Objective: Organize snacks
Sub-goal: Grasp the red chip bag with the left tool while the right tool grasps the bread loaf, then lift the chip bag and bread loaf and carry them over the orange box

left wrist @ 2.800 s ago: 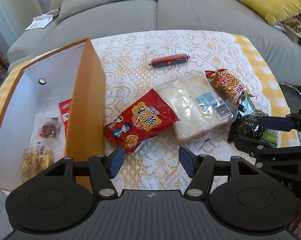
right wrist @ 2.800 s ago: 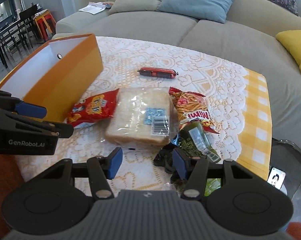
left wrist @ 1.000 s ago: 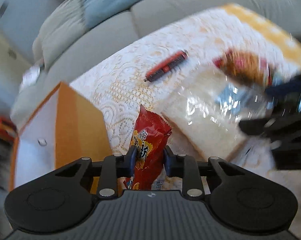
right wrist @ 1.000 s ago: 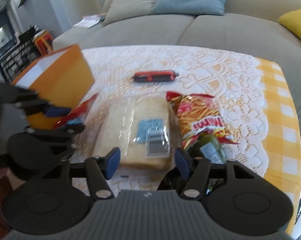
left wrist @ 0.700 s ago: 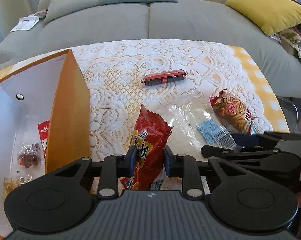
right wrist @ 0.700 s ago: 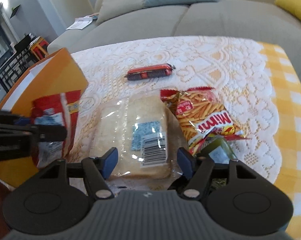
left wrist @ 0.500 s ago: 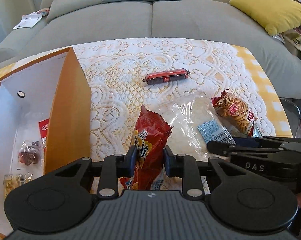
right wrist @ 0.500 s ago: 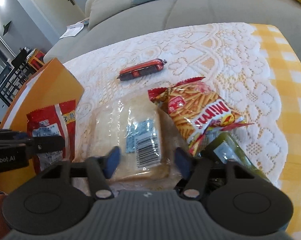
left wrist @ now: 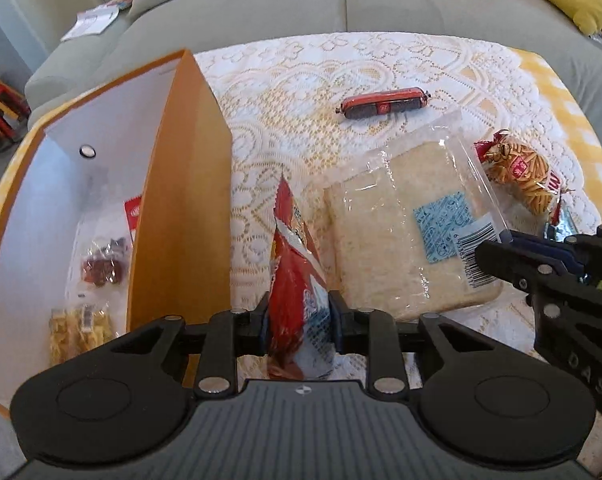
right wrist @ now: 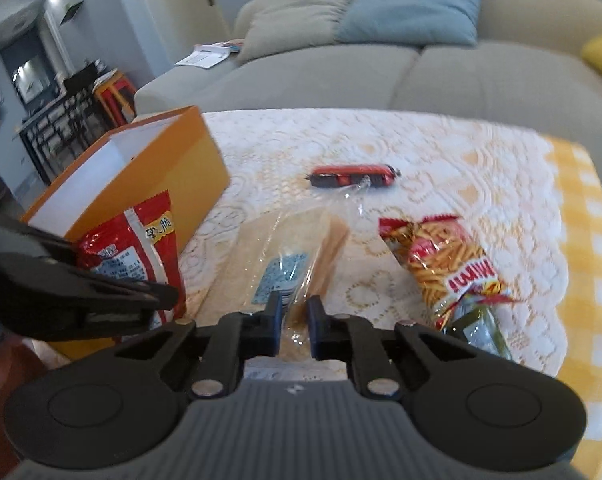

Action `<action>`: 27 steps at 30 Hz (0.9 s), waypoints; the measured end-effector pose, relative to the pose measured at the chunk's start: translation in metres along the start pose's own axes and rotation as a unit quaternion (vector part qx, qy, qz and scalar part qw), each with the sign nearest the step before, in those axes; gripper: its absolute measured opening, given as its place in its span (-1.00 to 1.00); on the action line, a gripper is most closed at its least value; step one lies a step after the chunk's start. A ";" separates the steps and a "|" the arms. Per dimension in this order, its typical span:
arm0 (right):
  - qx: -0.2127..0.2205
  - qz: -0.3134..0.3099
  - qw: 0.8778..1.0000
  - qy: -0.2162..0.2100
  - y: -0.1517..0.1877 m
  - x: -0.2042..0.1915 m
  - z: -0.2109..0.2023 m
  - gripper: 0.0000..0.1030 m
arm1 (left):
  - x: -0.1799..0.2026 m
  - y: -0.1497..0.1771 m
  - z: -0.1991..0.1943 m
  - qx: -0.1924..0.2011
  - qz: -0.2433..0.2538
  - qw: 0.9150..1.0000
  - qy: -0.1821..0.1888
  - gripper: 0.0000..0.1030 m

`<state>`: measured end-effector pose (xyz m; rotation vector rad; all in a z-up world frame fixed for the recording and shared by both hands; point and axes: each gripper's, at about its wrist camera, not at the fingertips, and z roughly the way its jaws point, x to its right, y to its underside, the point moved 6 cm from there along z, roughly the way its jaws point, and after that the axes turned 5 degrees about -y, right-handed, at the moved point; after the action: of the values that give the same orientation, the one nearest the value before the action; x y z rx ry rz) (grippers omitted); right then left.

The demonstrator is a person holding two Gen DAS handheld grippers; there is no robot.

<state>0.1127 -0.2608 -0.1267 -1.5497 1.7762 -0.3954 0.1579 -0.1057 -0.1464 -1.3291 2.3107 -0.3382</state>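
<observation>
While the left gripper [left wrist: 299,318] is clamped on the lower part of a red snack bag [left wrist: 297,264], the bag stands on end between the fingers, clear of the lace tablecloth [left wrist: 301,92]. Held upright like that, it looks ready to be carried over the near wall of the orange box [left wrist: 181,200] just to its left, which I take to be the place where the snacks are gathered. A few small packets [left wrist: 101,268] already lie on the box's white floor, so part of the sorting seems done.

Closed on the near edge of the bread bag [right wrist: 289,256], the right gripper [right wrist: 293,320] pinches clear plastic and a corner of the slices; the right view shows that end of the bag tilted up off the cloth. Gripping by the wrapper edge is probably the only purchase on so wide and soft a thing, though it may sag or slip.

From the left gripper, the bread lies just to the right and slightly farther. Right of it sits a bag of snack sticks [right wrist: 445,256], with a dark green packet [right wrist: 481,332] touching its near end. A red sausage stick [left wrist: 383,104] lies alone at the far side, well apart from both grippers.
</observation>
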 end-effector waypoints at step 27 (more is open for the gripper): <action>-0.026 -0.161 0.984 -0.066 0.051 -0.114 -0.082 -0.98 | -0.029 0.088 -0.043 -0.051 -0.130 0.985 0.096 -0.45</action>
<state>0.0197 -0.1598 -0.0675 -1.8631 1.4464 -0.3933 0.0830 -0.0363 -0.1391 -1.7244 2.3371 -0.4541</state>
